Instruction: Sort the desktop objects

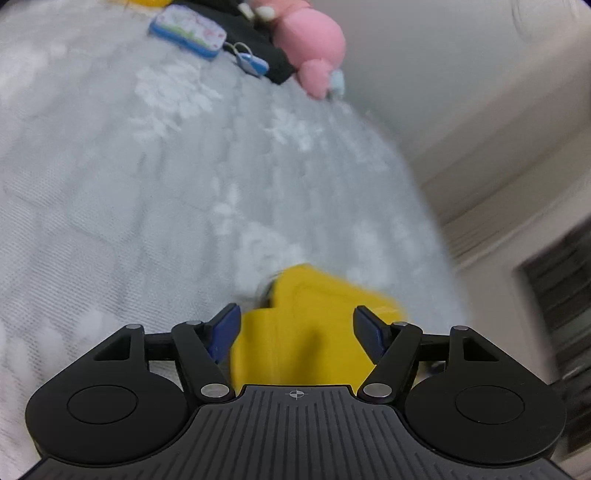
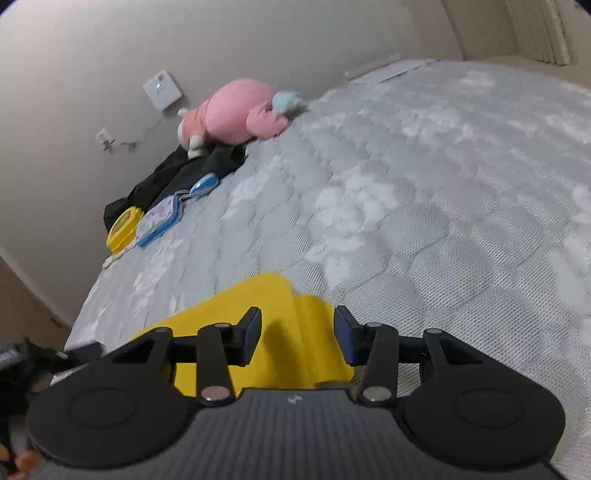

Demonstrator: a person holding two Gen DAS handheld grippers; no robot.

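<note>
1. Surface: a bed mattress (image 2: 406, 184) with a grey-white quilted floral cover carries all items.
2. Left claw (image 1: 295, 332): jaws spread apart. A yellow cloth (image 1: 306, 332) lies between the blue pads (image 1: 225, 332); the view is blurred, so contact between pads and cloth cannot be determined.
3. Right claw (image 2: 297, 336): jaws spread apart over the same yellow cloth (image 2: 280, 332). The cloth passes between and under the blue pads (image 2: 345, 339); no grip is visible.
4. Landmark: a pink plush toy (image 2: 236, 110) lies at the far edge of the mattress, next to the wall (image 2: 74, 74). A small light-blue plush part (image 2: 288, 101) touches it.
5. Black garment (image 2: 177, 173): lies just beside the plush toy, partly under it.
6. Blue-and-white tag with a ring (image 1: 251, 62): rests at the edge of the black garment, near the plush toy.
7. Blue-rimmed flat tin (image 1: 188, 31): lies beyond the tag from the plush toy, on the mattress.
8. Yellow container (image 2: 123, 229): touches the tin on the side away from the plush toy.
9. Yellow cloth location: at the near edge of the mattress, well apart from the plush toy.
</note>
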